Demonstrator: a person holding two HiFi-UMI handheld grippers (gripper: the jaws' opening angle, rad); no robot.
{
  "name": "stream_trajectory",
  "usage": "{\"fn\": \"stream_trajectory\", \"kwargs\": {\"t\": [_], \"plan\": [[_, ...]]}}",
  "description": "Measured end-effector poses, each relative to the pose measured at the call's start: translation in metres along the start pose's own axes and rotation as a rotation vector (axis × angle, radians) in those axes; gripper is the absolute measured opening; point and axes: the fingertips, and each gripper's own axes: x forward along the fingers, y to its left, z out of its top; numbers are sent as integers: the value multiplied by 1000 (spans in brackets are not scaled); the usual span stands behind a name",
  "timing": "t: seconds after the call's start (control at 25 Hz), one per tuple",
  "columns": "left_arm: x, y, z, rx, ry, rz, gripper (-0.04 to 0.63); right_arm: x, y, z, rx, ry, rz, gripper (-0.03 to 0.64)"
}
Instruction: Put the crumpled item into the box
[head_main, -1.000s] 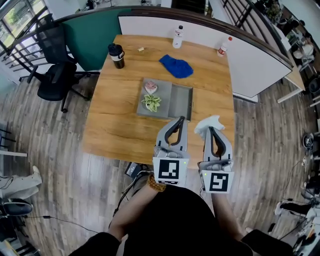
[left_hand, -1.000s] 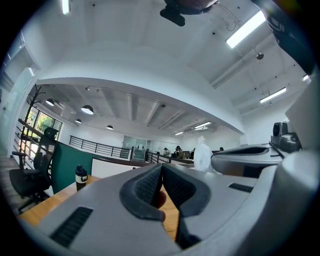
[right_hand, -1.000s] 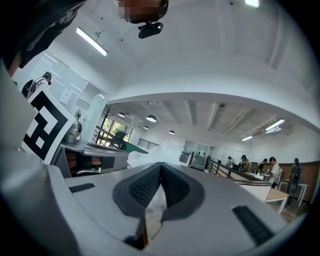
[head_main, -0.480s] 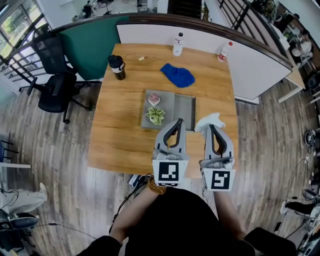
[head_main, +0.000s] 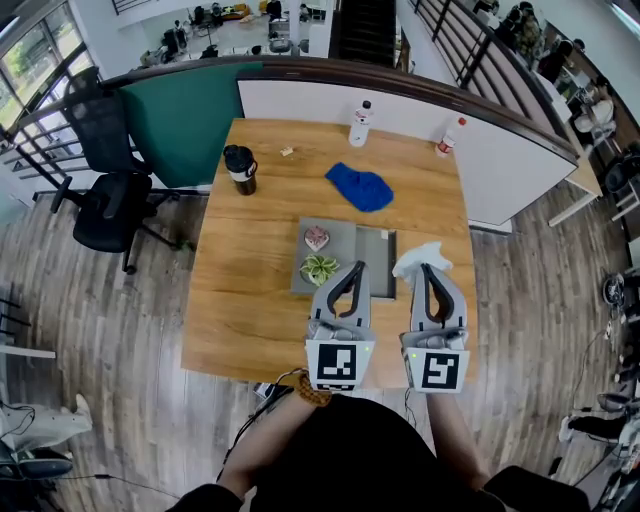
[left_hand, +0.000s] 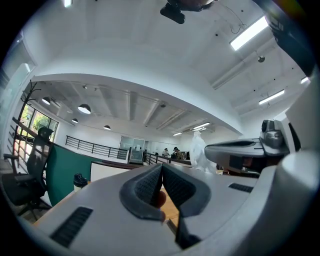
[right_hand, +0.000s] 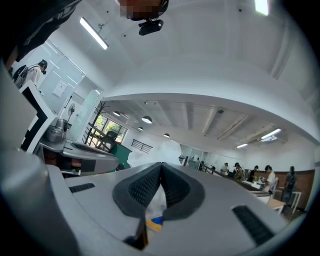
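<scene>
Just right of the box (head_main: 382, 250), toward the front edge of the desk (head_main: 250, 290), we've got the white crumpled item (head_main: 418, 256) pinched in the right gripper (head_main: 428, 268). Our left gripper (head_main: 356, 266) hangs over the box's near edge, pressed together on nothing. Inside the box, a pink thing (head_main: 317, 237) and a green leafy thing (head_main: 320, 268) fill the left half, and the right half looks bare. We judge this the carry step. Next we'd swing the right gripper left over that bare half, lower it and let go, minding the box's wall and the left gripper close by.
</scene>
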Motion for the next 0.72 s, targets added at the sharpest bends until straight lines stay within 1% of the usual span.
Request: {"fn": "stream_trajectory", "kwargs": {"t": [0.12, 0.36, 0.52, 0.6, 0.72], "plan": [[0, 12, -1, -15, 6, -11, 23, 10, 10, -3, -22, 34, 5, 6], [-5, 38, -7, -43, 27, -30, 23, 30, 29, 0, -36, 57, -18, 6], [-10, 43, -15, -82, 48, -50, 23, 36, 35, 6, -36, 63, -51, 6], [-8, 44, -24, -88, 70, -63, 23, 40, 38, 8, -30, 59, -57, 6], [-5, 39, -32, -93, 76, -73, 23, 40, 35, 10, -21, 53, -56, 6]]}}
